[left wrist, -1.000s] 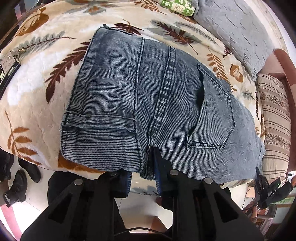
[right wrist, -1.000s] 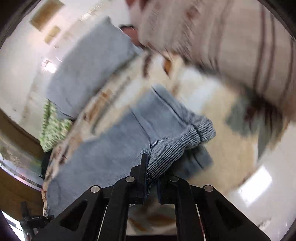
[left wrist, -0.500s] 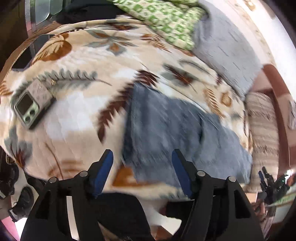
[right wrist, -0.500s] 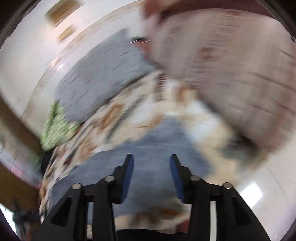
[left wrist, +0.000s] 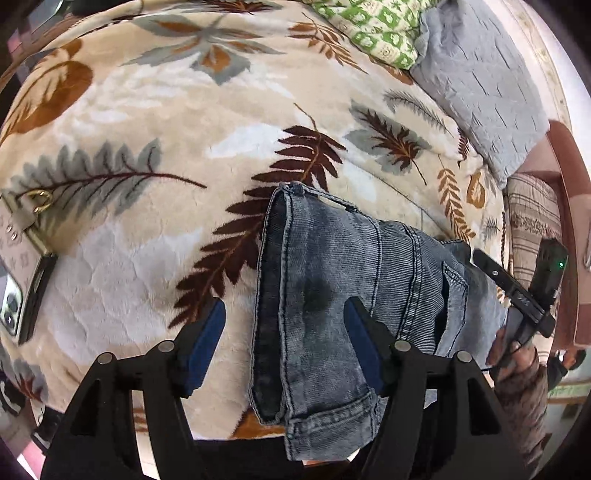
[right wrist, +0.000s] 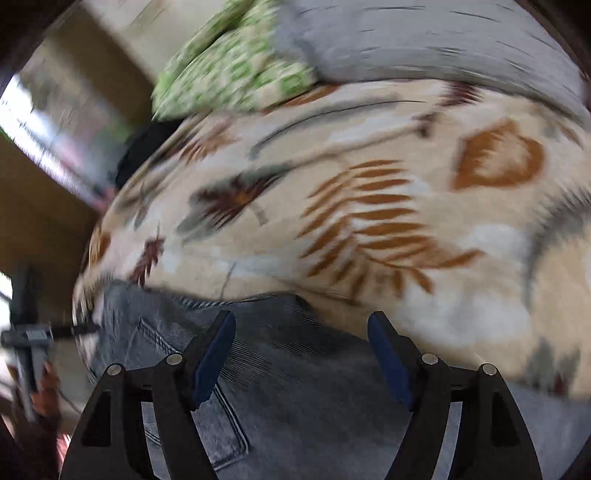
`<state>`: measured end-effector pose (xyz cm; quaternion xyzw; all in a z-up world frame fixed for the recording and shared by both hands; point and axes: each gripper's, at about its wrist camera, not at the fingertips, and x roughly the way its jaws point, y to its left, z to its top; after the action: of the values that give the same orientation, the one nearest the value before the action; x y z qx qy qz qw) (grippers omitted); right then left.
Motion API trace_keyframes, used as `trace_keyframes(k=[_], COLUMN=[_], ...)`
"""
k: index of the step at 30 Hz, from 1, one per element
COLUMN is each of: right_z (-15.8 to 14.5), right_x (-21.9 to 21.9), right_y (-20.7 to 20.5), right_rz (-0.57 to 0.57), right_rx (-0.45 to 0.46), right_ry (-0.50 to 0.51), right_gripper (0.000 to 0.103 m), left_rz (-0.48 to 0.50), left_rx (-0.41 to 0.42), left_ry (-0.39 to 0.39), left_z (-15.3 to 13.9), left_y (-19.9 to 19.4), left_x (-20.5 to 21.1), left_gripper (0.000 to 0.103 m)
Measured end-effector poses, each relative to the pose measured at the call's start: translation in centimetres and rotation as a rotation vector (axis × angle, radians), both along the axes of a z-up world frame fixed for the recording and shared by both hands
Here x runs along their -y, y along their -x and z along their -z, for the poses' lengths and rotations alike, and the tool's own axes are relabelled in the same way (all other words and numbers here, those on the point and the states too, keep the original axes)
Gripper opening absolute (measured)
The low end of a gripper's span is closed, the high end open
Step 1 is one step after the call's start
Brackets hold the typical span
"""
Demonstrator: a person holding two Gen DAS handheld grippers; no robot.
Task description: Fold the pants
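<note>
The folded blue-grey denim pants [left wrist: 332, 280] lie on the leaf-patterned blanket [left wrist: 155, 140], their hem end hanging over the near bed edge. My left gripper [left wrist: 284, 317] hovers above their left fold edge; its jaws are opening and the blue pads touch nothing. In the left wrist view the other gripper [left wrist: 517, 291] shows at the right, held by a hand. The right wrist view is motion-blurred: the pants [right wrist: 295, 387] with a back pocket lie below my right gripper [right wrist: 301, 332], whose jaws are opening wide, clear of the cloth.
A phone in a patterned case [left wrist: 18, 273] lies at the blanket's left edge. A green-patterned pillow [left wrist: 376, 29], a grey pillow [left wrist: 480, 81] and a striped cushion [left wrist: 532, 214] lie along the far and right sides. Shoes and floor show below the near edge.
Both grippers let go of the pants and opened. The left one drew back and leftward over the fold edge. The right one swung fast across the bed and rolled.
</note>
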<state>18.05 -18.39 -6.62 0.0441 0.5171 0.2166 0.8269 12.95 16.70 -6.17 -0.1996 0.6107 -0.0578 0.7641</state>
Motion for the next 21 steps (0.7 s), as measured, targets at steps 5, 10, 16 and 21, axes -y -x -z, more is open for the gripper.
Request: trace_keyframes(k=[5,10,16,21], right_z=[1.6,-2.1,1.9,-0.4], right_x=[-2.8,-3.9,-3.6,-1.8], right_y=[-0.5,0.2,-2.2,-1.2], right_rz=[-0.131,-0.158,-0.095,-0.005], right_rx=[-0.026,0.141,0.077,0.073], right_ry=[0.117,0.186,0.289,0.170], right_gripper=[0.008,0.003,0.003,0.011], left_rz=[0.050,0.096,0.064,0.028], left_rx=[-0.046,0.059,-0.013,0.040], left_ry=[0.103,0.065,-0.011,0.021], left_z=[1.8,-0.7,1.2,-1.8], left_y=[-1.4,-0.6,-1.7,1.1], left_x=[1.4,2.9,2.9,1.2], left_gripper=[0.070,0.046,0.048,0.049])
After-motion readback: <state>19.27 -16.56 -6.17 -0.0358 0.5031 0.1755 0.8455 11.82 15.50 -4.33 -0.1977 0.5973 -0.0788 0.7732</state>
